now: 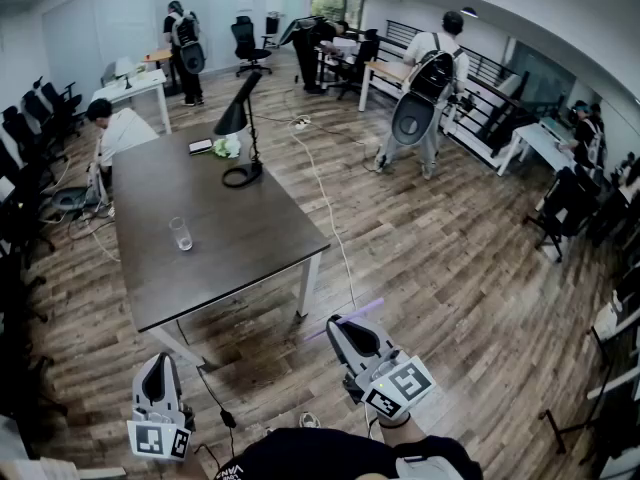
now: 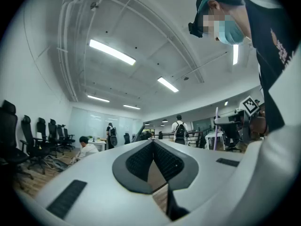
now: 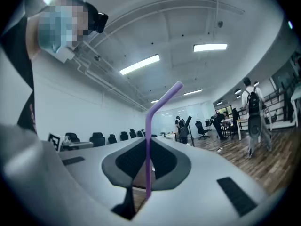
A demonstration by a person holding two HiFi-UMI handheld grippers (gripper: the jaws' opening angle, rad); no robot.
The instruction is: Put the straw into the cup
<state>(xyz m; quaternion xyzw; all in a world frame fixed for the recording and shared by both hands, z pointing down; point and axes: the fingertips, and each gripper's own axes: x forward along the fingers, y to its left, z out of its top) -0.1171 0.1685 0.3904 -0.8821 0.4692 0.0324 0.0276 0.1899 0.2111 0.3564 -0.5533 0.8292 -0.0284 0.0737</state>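
Note:
A clear glass cup stands upright on the dark table, toward its left side. Well short of the table's near edge, my right gripper is shut on a purple bendy straw. In the right gripper view the straw rises between the jaws, and its bent top leans right. My left gripper hangs at the lower left, near the table's front corner. Its jaws meet at the tip with nothing between them. The left gripper view also catches the straw, held upright at the right.
A black desk lamp and small items sit at the table's far end. A cable runs across the wood floor on the right. Office chairs line the left wall. One person crouches by the table; others stand farther back.

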